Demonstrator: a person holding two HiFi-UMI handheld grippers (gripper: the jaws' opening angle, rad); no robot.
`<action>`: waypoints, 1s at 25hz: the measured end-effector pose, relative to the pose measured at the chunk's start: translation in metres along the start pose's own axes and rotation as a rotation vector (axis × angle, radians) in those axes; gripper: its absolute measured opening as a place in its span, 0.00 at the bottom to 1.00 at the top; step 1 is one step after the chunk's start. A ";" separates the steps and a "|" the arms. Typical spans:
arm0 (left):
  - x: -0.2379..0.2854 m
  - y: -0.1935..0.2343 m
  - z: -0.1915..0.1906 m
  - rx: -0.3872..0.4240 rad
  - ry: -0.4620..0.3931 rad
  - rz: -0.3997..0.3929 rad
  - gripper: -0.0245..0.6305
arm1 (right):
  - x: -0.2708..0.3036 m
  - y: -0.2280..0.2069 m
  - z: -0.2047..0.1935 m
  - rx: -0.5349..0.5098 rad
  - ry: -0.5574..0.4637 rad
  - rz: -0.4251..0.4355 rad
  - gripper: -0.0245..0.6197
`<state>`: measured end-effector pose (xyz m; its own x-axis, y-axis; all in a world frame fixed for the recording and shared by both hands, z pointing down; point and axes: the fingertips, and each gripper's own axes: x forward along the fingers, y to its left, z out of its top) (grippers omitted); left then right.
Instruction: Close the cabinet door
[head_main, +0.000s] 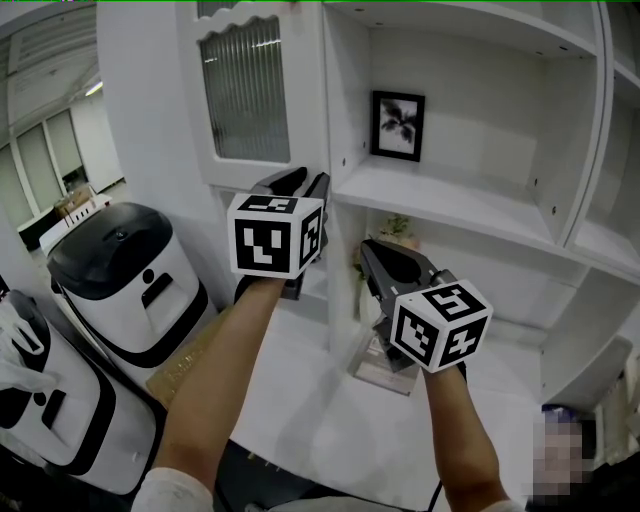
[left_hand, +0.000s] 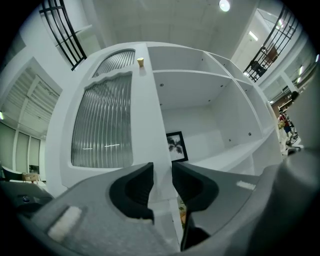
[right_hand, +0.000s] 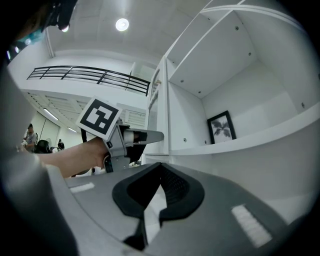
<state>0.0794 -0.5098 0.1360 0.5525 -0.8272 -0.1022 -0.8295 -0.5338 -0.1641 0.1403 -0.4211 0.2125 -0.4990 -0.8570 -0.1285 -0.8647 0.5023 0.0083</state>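
Head view takes in a tall white cabinet (head_main: 450, 195) with open bays on the right and one ribbed-glass door (head_main: 255, 90) over its left bay. The door is hinged on its far left side and stands ajar, its free edge beside the upright divider. That is the task's thing, and it is not yet shut. Two white-and-black machines (head_main: 120, 280) stand on the floor to the left, clear of the door. The left gripper (head_main: 305, 180) is held about level at the door's lower free corner. Its jaws are roughly half apart, with the door's edge between them. The pads sit close on both sides, though no firm pinch shows. This is likely the chosen spot because the edge farthest from the hinge swings most easily. The right gripper (head_main: 368, 248) waits lower, before the open bay, with its jaws together on nothing, seemingly parked out of the way. A framed picture (head_main: 398, 125) leans against the back wall of the middle shelf. A small plant (head_main: 398, 228) sits on the shelf below, and a tiny cup (left_hand: 140, 61) rests on the cabinet's top.
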 end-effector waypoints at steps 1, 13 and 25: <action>-0.004 0.001 0.002 0.002 -0.005 0.003 0.22 | 0.000 0.002 0.000 0.003 -0.001 -0.002 0.04; -0.056 0.032 0.001 0.025 -0.009 0.019 0.19 | 0.013 0.031 0.009 0.039 -0.023 -0.016 0.04; -0.126 0.078 -0.042 -0.012 0.068 0.030 0.12 | 0.030 0.072 0.013 0.071 -0.030 -0.013 0.04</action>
<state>-0.0588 -0.4548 0.1776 0.5212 -0.8525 -0.0396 -0.8466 -0.5107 -0.1498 0.0637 -0.4094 0.1964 -0.4848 -0.8602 -0.1580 -0.8643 0.4989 -0.0642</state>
